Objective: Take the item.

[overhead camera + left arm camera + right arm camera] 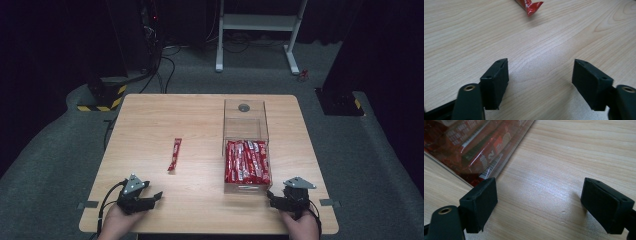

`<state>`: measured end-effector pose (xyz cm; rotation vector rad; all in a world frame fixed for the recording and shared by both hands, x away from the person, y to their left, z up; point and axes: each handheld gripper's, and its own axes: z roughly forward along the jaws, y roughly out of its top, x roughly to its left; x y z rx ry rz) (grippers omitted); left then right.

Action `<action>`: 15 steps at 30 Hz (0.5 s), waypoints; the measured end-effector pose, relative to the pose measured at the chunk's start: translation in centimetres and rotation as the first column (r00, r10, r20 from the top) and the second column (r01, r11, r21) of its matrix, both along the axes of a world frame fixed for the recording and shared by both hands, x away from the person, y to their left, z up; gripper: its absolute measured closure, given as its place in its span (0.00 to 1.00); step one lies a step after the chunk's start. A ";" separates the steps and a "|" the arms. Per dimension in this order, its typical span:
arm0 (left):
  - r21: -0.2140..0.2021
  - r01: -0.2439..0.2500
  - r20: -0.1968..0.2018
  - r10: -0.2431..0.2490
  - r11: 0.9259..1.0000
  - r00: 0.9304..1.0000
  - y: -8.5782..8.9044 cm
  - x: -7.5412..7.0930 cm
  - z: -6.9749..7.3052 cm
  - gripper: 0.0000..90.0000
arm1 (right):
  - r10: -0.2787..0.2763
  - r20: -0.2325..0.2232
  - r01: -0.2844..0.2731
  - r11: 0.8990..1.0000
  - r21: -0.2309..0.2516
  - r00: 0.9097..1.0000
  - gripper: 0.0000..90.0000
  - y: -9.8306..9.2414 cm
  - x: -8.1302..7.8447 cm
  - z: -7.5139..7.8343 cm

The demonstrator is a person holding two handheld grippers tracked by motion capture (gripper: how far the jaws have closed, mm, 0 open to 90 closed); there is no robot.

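The left tongs are standing wide apart at about seven o'clock on the worktop, gripping nothing; in the left gripper view bare wood is showing between the two black jaws. The person's left hand is coming in from the near edge behind them. The right tongs are sitting at about five o'clock, likewise spread wide with nothing between them, and in the right gripper view only wood grain is lying in the gap. The right hand is holding them from the near edge.

A single red sachet is lying flat on the wood near the centre, at about one o'clock from the left tongs and well apart from them; its crimped end is showing at twelve o'clock in the left gripper view.

A clear box is standing right of centre, at roughly eleven o'clock from the right tongs and just beside them. Its near half is holding a packed row of red sachets, and its corner is reaching the left jaw at ten o'clock in the right gripper view
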<state>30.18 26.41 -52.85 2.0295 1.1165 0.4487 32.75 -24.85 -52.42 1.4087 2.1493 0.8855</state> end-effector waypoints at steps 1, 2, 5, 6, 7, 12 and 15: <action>0.000 0.000 0.000 0.000 1.000 1.000 0.0 0.0 0.0 0.31 | 0.000 0.000 0.000 1.000 0.000 1.000 0.15 0.0 0.0 0.0; 0.003 0.002 0.000 -0.002 1.000 1.000 -0.1 0.0 0.0 0.31 | 0.000 0.000 0.000 1.000 0.000 1.000 0.15 0.0 0.0 0.0; 0.060 0.010 0.020 -0.011 0.998 1.000 -0.7 0.0 0.0 0.29 | 0.000 0.000 0.000 1.000 0.000 1.000 0.15 0.0 0.0 0.0; 0.060 0.010 0.020 -0.011 0.998 1.000 -0.7 0.0 0.0 0.27 | 0.000 0.000 0.000 1.000 0.000 1.000 0.15 0.0 0.0 0.0; 0.061 0.011 0.020 -0.013 0.998 1.000 -0.7 0.0 0.0 0.27 | 0.000 0.000 0.000 1.000 0.000 1.000 0.15 0.0 0.0 0.0; 0.060 0.016 0.017 -0.017 0.998 1.000 -0.8 0.1 -0.1 0.26 | 0.001 0.001 -0.001 1.000 -0.001 1.000 0.15 0.0 0.0 0.0; 0.061 0.016 0.017 -0.018 0.998 1.000 -0.8 0.0 -0.1 0.26 | 0.001 0.004 -0.001 1.000 -0.001 1.000 0.15 0.0 0.0 0.0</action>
